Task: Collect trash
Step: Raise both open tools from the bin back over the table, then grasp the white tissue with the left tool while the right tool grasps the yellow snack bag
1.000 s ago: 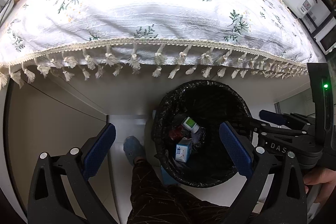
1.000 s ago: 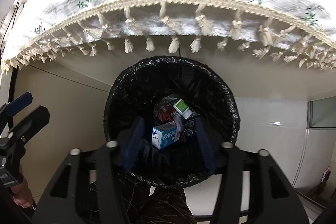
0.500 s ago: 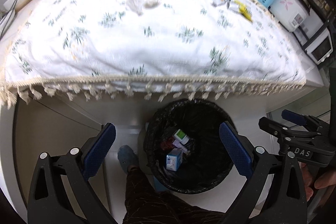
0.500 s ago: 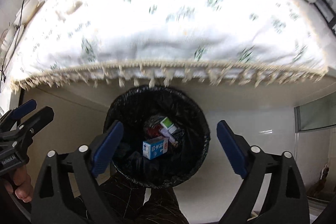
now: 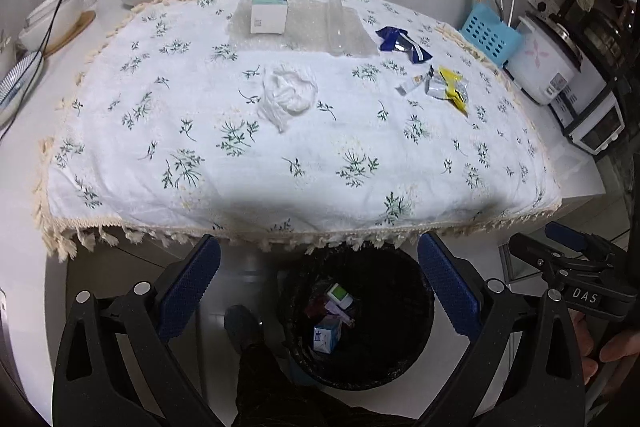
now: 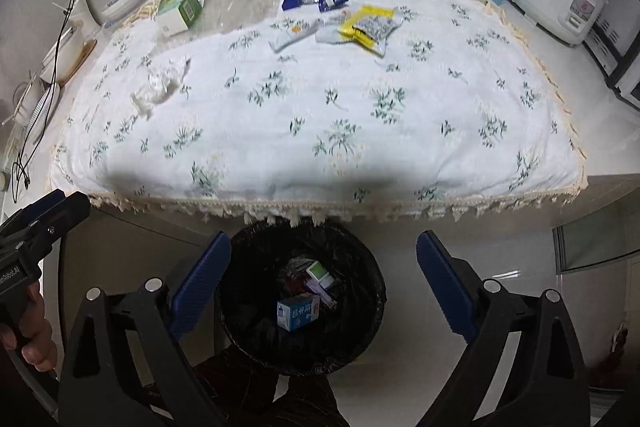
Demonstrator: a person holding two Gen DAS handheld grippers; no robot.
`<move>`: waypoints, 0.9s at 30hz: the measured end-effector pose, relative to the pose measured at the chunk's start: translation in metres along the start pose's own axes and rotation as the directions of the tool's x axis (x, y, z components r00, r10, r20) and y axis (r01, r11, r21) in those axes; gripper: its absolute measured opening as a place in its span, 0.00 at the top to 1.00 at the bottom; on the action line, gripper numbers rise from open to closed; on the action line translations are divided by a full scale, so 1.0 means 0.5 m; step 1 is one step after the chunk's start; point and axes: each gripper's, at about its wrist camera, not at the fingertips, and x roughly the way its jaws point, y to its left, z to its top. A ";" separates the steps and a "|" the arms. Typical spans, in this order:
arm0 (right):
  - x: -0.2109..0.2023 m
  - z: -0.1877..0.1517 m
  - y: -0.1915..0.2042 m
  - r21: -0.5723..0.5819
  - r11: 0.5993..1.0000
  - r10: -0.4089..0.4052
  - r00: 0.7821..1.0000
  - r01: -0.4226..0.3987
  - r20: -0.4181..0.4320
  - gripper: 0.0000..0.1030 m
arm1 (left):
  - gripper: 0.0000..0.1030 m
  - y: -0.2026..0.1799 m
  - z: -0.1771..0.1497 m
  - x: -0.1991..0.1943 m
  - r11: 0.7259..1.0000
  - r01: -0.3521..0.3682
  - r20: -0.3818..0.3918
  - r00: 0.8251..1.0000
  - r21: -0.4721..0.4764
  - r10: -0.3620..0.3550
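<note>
Both the left gripper (image 5: 318,287) and the right gripper (image 6: 323,285) hang with jaws spread wide and nothing between them, above a black-lined trash bin (image 6: 372,311) standing on the floor below the fringed edge of the bench (image 5: 24,267). Inside the bin lie a blue-and-white carton (image 6: 298,311) with print too blurred to read and a small green-and-white box (image 6: 320,273). Left on the floral tablecloth (image 5: 320,155) are a crumpled tissue (image 5: 288,95), a green-topped white box (image 5: 269,10), a blue wrapper (image 5: 402,43) and a yellow wrapper (image 5: 452,89). In the left view, the right tool's body reads "DAS"
</note>
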 end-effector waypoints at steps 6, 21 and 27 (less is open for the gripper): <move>-0.012 0.051 -0.001 0.017 1.000 -0.014 1.000 0.014 0.026 0.13 | 0.06 0.010 0.053 -0.007 1.000 -0.002 0.017 1.000 0.015 0.001; 0.042 0.220 -0.022 0.062 0.996 -0.067 0.998 0.066 0.013 0.13 | 0.06 0.039 0.177 0.078 0.998 -0.020 -0.040 0.999 0.065 0.022; 0.107 0.300 -0.034 0.067 0.993 -0.091 0.995 0.093 -0.035 0.13 | 0.07 0.068 0.221 0.155 0.997 -0.029 -0.113 0.993 0.069 0.036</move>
